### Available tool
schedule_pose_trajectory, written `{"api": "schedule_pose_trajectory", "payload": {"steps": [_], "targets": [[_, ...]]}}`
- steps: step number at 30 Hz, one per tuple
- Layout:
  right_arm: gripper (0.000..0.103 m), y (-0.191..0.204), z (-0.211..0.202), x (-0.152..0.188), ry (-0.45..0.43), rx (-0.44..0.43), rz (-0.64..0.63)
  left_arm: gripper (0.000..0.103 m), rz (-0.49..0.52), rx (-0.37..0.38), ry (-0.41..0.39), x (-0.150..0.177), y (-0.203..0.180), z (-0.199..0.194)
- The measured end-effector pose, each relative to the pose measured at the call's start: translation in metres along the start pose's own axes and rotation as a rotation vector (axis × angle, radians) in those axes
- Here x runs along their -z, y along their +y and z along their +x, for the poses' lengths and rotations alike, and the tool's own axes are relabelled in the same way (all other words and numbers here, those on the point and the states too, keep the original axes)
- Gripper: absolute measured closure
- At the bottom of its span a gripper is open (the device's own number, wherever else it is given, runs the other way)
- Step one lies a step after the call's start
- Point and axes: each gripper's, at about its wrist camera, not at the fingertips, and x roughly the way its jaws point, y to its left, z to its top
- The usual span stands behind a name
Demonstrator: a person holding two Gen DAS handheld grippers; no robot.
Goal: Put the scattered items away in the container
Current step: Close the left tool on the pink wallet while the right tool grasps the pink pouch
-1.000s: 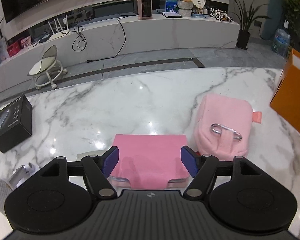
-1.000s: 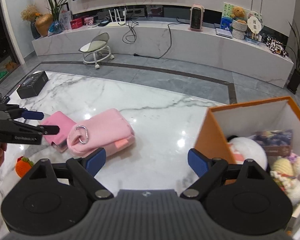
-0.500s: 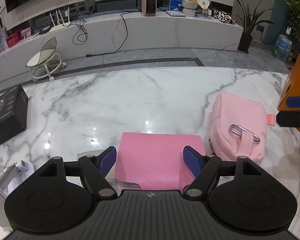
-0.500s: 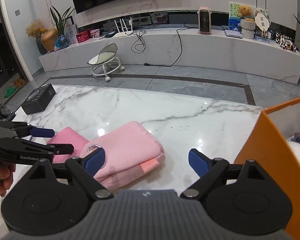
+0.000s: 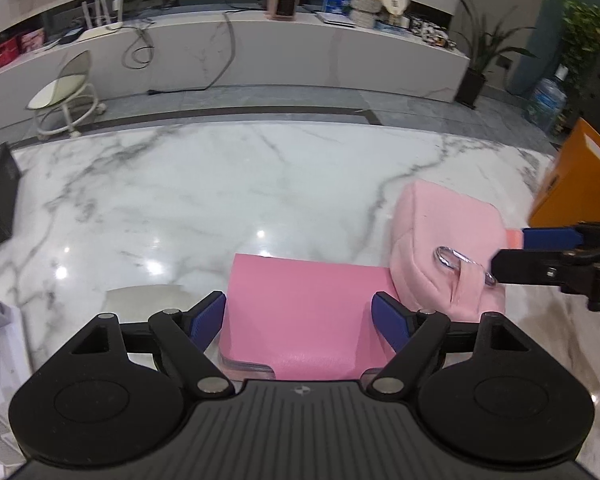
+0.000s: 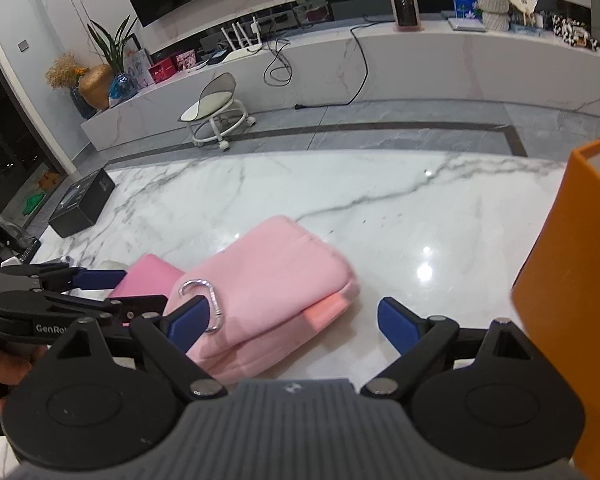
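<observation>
Both grippers have closed in on the pink items since a second ago: the right gripper (image 6: 288,320) has swung away from the tall orange cardboard container (image 6: 572,288) and now sits low behind the soft pink fabric pouch (image 6: 268,280), while the left gripper (image 5: 300,316) has crept forward over the flat pink leather-look notebook (image 5: 300,312).

Left claw is released, its blue pads spread either side of the notebook and, as far as I can tell, not yet touching it. Right claw is likewise released, its fingers wide apart around the near end of the pouch, gripping nothing.

Judging by how things lie, the tidying is only partly done. From the pictures of a second ago, some plush toys were already inside the container; in these views its inside is out of sight. Left on the white marble table (image 6: 400,208) are the pouch and the notebook at least. A black box (image 6: 82,204) sits at the far left edge; whether it belongs to the job I cannot tell.

The pouch is plump, cushion-like, with a salmon tab at one end and a silver carabiner clip (image 6: 204,300) on a fabric loop. It lies just beside the notebook, overlapping its corner, well apart from the container.
</observation>
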Motion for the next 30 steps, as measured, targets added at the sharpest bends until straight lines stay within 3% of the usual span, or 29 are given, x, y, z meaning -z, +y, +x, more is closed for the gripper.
{"api": "schedule_pose_trajectory", "payload": {"steps": [9, 15, 20, 22, 25, 28, 30], "targets": [[0.014, -0.019, 0.005, 0.000, 0.075, -0.090, 0.138, 0.010, 0.058, 0.058, 0.009, 0.005, -0.012, 0.001], [0.042, -0.015, 0.002, 0.000, 0.140, -0.176, 0.177, 0.010, 0.113, 0.106, 0.048, 0.009, -0.023, -0.003], [0.051, -0.008, -0.006, -0.002, 0.151, -0.151, 0.141, 0.010, 0.138, 0.129, 0.071, 0.013, -0.029, -0.005], [0.052, -0.009, -0.009, -0.004, 0.165, -0.130, 0.147, 0.012, 0.149, 0.159, 0.130, 0.015, -0.031, -0.003], [0.053, -0.012, -0.017, -0.008, 0.174, -0.086, 0.151, 0.013, 0.298, 0.182, 0.219, 0.022, -0.050, -0.006], [0.054, -0.011, -0.025, -0.010, 0.170, -0.035, 0.107, 0.014, 0.354, 0.234, 0.271, 0.029, -0.061, -0.010], [0.054, -0.012, -0.028, -0.010, 0.170, -0.019, 0.095, 0.018, 0.403, 0.221, 0.287, 0.032, -0.065, -0.013]]}}
